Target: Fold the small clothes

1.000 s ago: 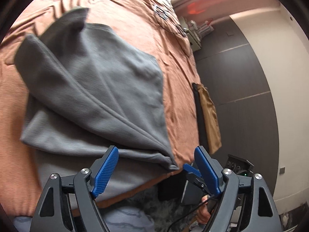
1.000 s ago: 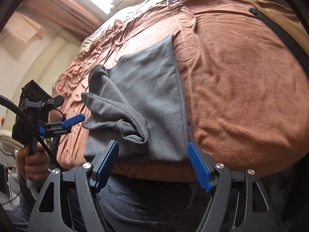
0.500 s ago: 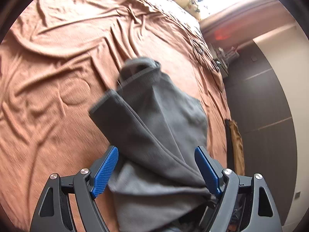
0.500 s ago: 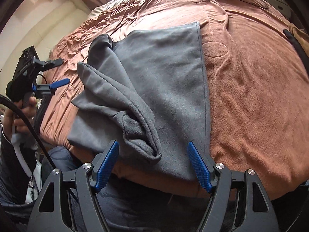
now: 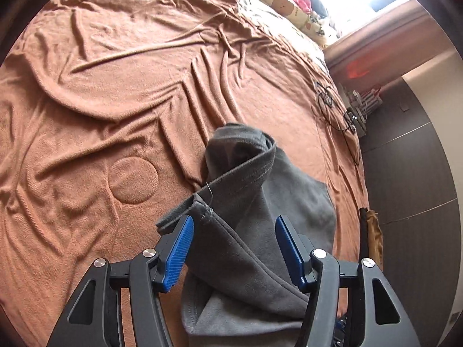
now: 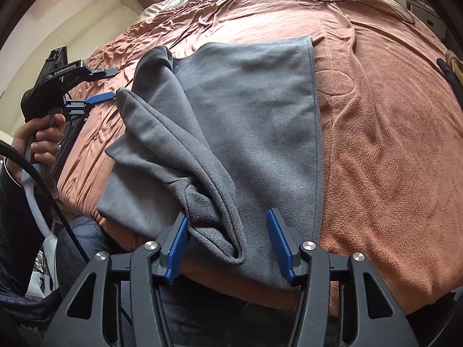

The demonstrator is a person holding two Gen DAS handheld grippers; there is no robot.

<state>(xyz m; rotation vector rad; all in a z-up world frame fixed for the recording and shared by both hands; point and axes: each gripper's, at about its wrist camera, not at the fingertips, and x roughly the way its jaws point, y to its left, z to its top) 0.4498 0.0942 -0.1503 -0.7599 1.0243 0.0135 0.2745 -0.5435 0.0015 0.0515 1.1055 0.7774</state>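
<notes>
Rust-brown blanket [image 6: 390, 133] covers the bed; grey garment [image 6: 246, 110] lies rumpled on its near edge. Left gripper [image 5: 233, 238] and right gripper [image 6: 227, 235], both closing w/ grey folds between the jaws (pads not yet pressing).

The left hand-held gripper [image 5: 233, 248], black-framed with ribbed blue pads, tilts steeply downward, its jaws closing around a fold of grey fleece garment [image 5: 251, 260] lying between them. The right hand-held gripper [image 6: 228, 244], same build, tilts likewise, jaws closing over a bunched fold. A bare hand [image 6: 39, 141] grips the left one's handle.
</notes>
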